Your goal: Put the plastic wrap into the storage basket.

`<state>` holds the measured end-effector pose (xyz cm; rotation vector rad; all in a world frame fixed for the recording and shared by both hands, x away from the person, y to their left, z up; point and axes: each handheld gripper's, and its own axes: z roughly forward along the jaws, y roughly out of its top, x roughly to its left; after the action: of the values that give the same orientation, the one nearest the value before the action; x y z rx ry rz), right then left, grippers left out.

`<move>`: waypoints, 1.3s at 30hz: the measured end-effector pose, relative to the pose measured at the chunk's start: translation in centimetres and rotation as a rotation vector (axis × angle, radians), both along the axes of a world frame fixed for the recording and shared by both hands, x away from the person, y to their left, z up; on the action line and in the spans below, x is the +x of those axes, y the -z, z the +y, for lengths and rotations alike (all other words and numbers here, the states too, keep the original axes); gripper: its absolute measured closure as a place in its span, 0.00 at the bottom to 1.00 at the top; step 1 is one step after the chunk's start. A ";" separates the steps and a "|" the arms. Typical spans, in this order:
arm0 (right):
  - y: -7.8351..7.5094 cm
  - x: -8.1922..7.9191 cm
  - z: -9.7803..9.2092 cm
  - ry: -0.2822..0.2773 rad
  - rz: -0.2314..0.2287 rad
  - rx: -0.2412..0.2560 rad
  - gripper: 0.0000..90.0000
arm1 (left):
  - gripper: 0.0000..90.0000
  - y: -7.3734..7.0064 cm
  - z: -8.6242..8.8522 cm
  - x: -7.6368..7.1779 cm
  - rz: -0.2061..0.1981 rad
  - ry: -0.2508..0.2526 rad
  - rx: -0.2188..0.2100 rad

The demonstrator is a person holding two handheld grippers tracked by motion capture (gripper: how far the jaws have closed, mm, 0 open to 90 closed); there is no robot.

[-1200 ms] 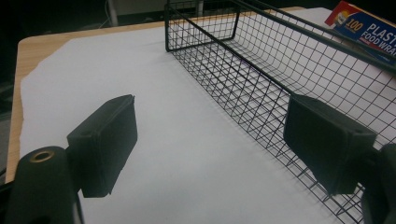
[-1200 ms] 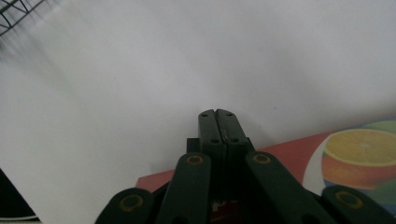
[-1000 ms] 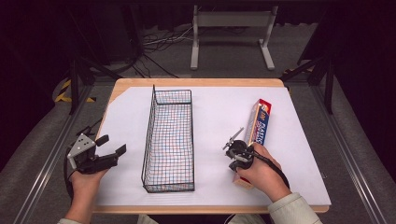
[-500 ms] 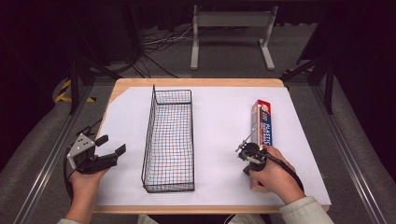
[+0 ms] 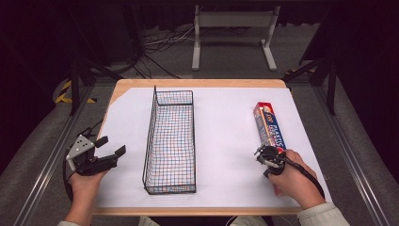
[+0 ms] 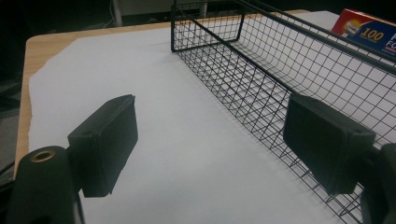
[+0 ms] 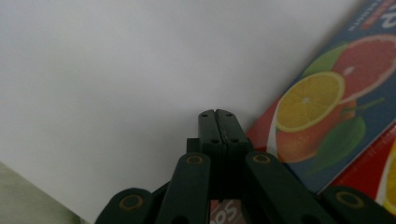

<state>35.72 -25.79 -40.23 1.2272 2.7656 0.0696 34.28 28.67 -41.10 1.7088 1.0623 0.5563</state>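
Foil box [image 5: 269, 126]: long carton, red and blue, citrus print on the side; lying flat on the white sheet [image 5: 226, 141] at the table's right, well apart from the wire basket [image 5: 170, 141]. Near end passing under the person's right hand [image 5: 294, 181], so its full length not readable from the high view.

Right gripper [image 5: 263, 154]: sitting low over the sheet at the box's near left edge, jaws pressed together with nothing between them, tips resting just beside the carton in the right gripper view [image 7: 217, 122]. Judged: staying closed to nudge or line up on the box edge before opening for a grasp. Actual contact with the carton hard to confirm.

Wire basket: black, long and narrow, standing upright mid-table, open top facing up, nothing lying inside; probably waiting as the destination, hence its place between the two hands.

Left gripper [image 5: 110, 147]: hovering at the table's left edge, jaws spread wide and holding nothing, pointing toward the basket; in the left gripper view [image 6: 210, 154] framing the basket's long side. Judged: idling in reserve, perhaps for steadying the basket.

Wooden table [image 5: 197, 83]: mostly covered by the sheet. Box lettering cut off in both gripper views; surroundings beyond the table too dark for detail.
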 end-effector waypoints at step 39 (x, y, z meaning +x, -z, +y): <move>-6.8 2.4 -5.7 0.280 -0.547 0.488 0.41 | 0.21 0.3 -0.1 0.4 0.005 -0.001 -0.006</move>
<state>38.10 -31.47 -33.43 1.4126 2.1403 0.9437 34.69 28.56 -41.36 1.7054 1.0678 0.5495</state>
